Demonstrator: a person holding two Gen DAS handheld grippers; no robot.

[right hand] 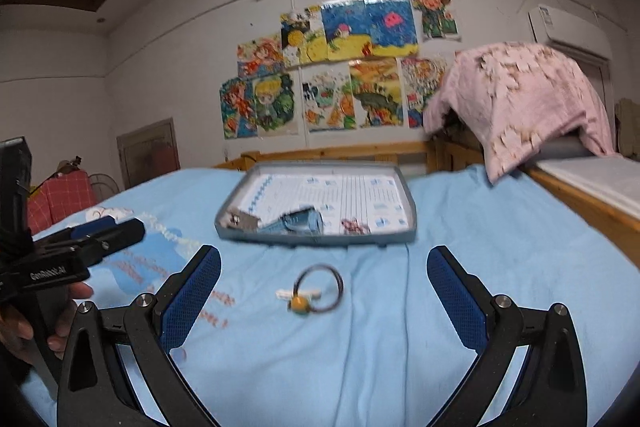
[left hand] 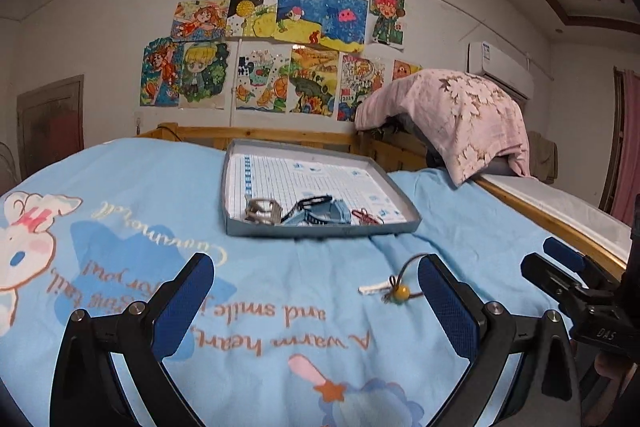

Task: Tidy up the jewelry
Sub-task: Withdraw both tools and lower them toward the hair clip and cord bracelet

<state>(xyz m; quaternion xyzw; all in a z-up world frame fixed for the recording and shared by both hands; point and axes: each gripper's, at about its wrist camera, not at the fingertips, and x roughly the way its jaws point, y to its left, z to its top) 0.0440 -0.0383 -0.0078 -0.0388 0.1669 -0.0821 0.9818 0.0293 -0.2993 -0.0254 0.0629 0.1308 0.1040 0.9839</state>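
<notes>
The cord bracelet [right hand: 318, 289] with its yellow bead lies loose on the blue sheet [right hand: 480, 247], short of the tray [right hand: 410, 203], framed by the wide-open right gripper [right hand: 324, 291], left gripper [left hand: 316, 291] open too; soft bedding may make pads pinch cloth, not cord.

Matt cotton-like bedsheet [right hand: 460, 227]; smooth card tray [right hand: 410, 205]; glossy bead [right hand: 299, 303]; wooden rail [left hand: 280, 135].

Children's drawings [left hand: 272, 47] on wall; pink blanket [left hand: 452, 111] over wooden rail [right hand: 340, 151].
</notes>
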